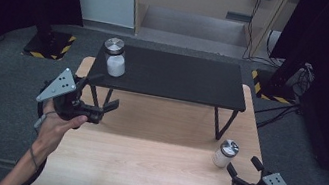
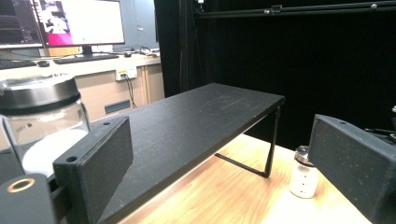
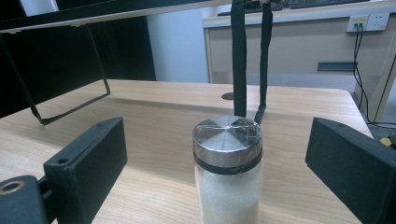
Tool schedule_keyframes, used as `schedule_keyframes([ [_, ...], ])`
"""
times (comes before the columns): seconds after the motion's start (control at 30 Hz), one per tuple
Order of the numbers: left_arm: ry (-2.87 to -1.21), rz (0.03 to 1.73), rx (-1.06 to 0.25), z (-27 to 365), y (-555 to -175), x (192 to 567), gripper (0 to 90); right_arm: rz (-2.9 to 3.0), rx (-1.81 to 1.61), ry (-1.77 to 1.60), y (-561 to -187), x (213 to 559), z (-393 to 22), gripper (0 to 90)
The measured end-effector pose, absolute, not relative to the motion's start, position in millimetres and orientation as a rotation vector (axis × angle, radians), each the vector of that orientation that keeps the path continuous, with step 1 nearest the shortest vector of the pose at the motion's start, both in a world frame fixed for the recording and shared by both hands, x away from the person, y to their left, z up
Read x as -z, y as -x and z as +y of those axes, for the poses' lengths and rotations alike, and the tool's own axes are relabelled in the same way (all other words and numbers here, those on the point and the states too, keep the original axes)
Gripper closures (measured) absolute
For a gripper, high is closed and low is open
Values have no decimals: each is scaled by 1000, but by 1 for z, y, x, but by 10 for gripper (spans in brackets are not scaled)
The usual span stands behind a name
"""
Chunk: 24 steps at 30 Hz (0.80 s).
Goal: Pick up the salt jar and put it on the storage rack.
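High view: fixed above the near edge, looking forward and down over the whole table (image 1: 139,169) and black shelf (image 1: 175,76). Left gripper view: low, close, looking along the shelf (image 2: 187,126) toward the far jar (image 2: 303,175). Right gripper view: low, very near that jar (image 3: 228,163); shelf leg (image 3: 252,56) shared.

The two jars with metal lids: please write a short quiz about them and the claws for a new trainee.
1. True or false: the jar on the black shelf lies on its side.
2. Which claw has a jar directly in front of its open jaws?
3. Where does the second jar stand? A) on the wooden table B) on the floor

Key:
1. False; the shelf jar stands upright.
2. The right claw; the left claw is open too.
3. A; the table jar stands on the wooden table.
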State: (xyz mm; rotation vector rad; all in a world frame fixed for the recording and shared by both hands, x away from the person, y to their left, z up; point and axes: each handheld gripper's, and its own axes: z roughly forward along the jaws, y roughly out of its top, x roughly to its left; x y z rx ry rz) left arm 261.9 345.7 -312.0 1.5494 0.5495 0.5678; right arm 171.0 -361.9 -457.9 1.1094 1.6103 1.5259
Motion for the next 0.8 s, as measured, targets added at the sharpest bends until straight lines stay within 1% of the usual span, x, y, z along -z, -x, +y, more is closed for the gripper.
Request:
schedule_keyframes([
  [0.17,-1558,547,-595,342,-251,329,49,1615,-1526,-1107,-171,457,-362,55],
  [0.3,-1529,587,-594,340,-242,348,47,1617,-1525,-1110,-171,457,-362,55],
  [0.37,-1540,595,-624,338,-237,355,45,1615,-1525,-1108,-171,457,-362,54],
  [0.57,-1520,643,-616,344,-229,380,45,1616,-1525,-1107,-171,457,-362,54],
  [0.8,-1497,686,-621,350,-222,396,41,1616,-1523,-1110,-171,457,-361,54],
])
